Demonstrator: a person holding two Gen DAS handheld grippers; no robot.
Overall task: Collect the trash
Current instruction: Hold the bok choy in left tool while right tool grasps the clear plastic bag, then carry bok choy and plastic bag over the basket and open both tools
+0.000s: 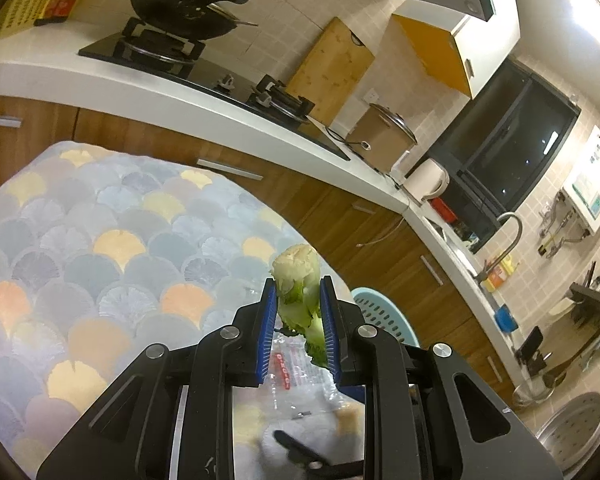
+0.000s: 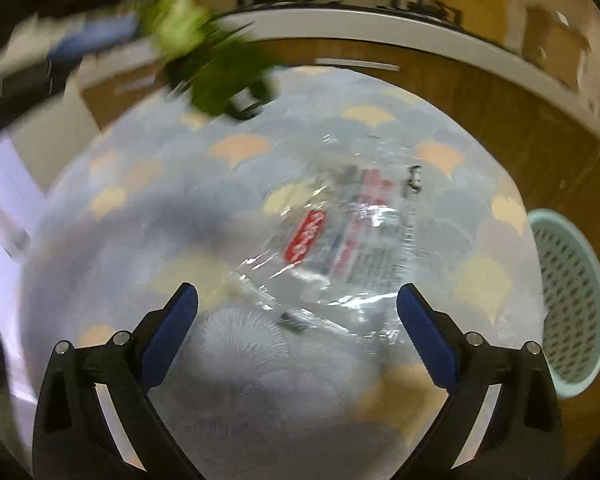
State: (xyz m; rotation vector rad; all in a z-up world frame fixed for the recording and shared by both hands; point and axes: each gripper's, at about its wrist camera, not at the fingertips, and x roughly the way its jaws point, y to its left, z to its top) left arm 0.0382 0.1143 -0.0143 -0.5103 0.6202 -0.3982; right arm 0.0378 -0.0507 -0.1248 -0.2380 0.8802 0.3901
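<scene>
Covering most of the floor, a scale-patterned mat point(image 1: 100, 240) lies before wooden cabinets point(image 1: 340, 208) under a white counter point(image 1: 204, 96).

Left gripper point(image 1: 298, 312) pinches a lettuce stub point(image 1: 300, 292) between its blue pads, raised above the mat. Right gripper point(image 2: 296, 320) stands wide open and empty, pointing down over a clear wrapper point(image 2: 340, 240) flat on the mat. A teal basket point(image 2: 572, 312) sits just off the mat's right edge, near the cabinets. The mat's left half is bare. A wok point(image 1: 180, 12) rests on the stove.
</scene>
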